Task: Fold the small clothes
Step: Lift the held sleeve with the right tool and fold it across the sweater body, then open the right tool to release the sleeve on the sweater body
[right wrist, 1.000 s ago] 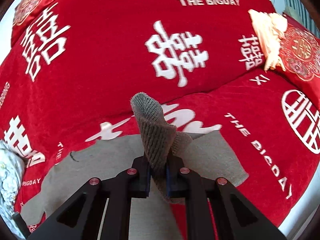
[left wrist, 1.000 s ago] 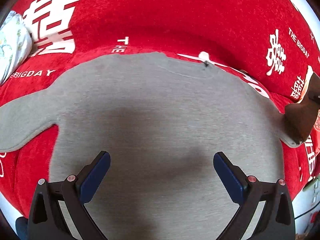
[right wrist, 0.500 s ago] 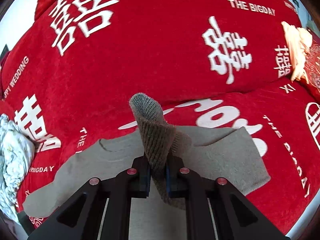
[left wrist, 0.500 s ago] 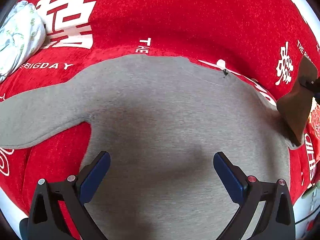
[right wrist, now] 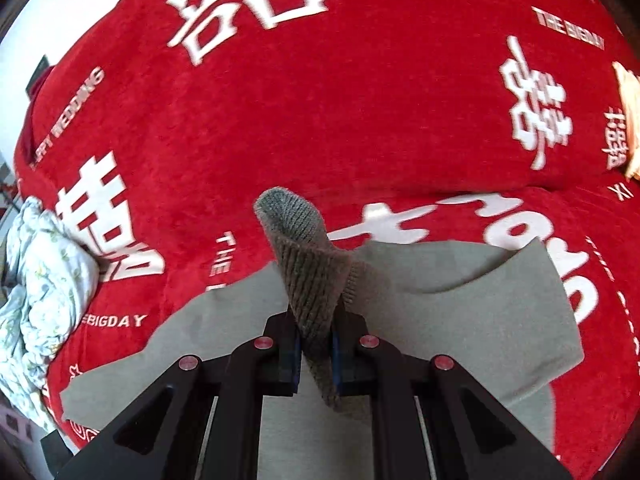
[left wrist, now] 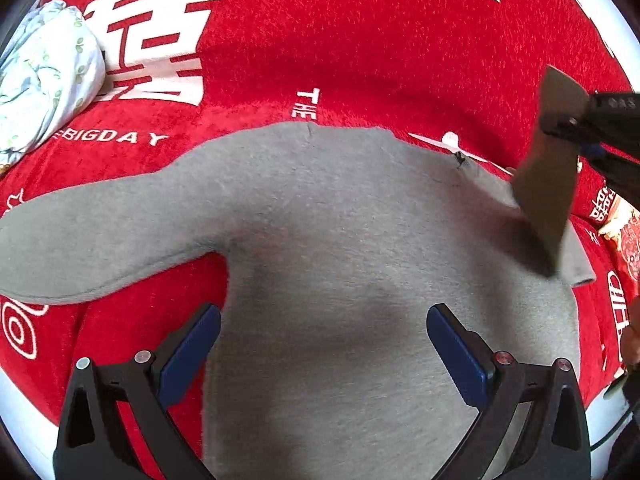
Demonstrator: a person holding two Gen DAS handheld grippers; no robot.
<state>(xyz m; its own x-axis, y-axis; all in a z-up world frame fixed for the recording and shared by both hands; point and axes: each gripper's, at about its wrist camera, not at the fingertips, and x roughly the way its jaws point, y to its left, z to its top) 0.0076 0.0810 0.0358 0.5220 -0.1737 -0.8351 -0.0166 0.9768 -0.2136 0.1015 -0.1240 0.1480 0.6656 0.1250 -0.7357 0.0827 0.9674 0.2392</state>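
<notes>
A grey long-sleeved sweater point(left wrist: 340, 248) lies flat on a red bedspread point(left wrist: 360, 40). Its left sleeve point(left wrist: 100, 236) stretches out to the left. My left gripper point(left wrist: 324, 344) hovers open over the sweater's body, with nothing between its blue pads. The right sleeve's ribbed cuff point(right wrist: 304, 264) is lifted off the bed, pinched in my right gripper point(right wrist: 316, 356), which is shut on it. In the left wrist view that raised cuff point(left wrist: 548, 176) hangs at the right, over the sweater's right shoulder, with the right gripper's black body behind it. The sweater's body point(right wrist: 440, 320) lies below the held cuff.
A crumpled white floral cloth point(left wrist: 44, 76) lies at the left on the bedspread, also in the right wrist view as a floral cloth point(right wrist: 36, 292). An orange and cream item point(right wrist: 628, 116) sits at the far right. The bed's white edge point(left wrist: 24, 412) runs along the bottom left.
My right gripper has carried the cuff leftward over the sweater's body, folding the sleeve inward. The left gripper's view has shifted left, showing more of the left sleeve.
</notes>
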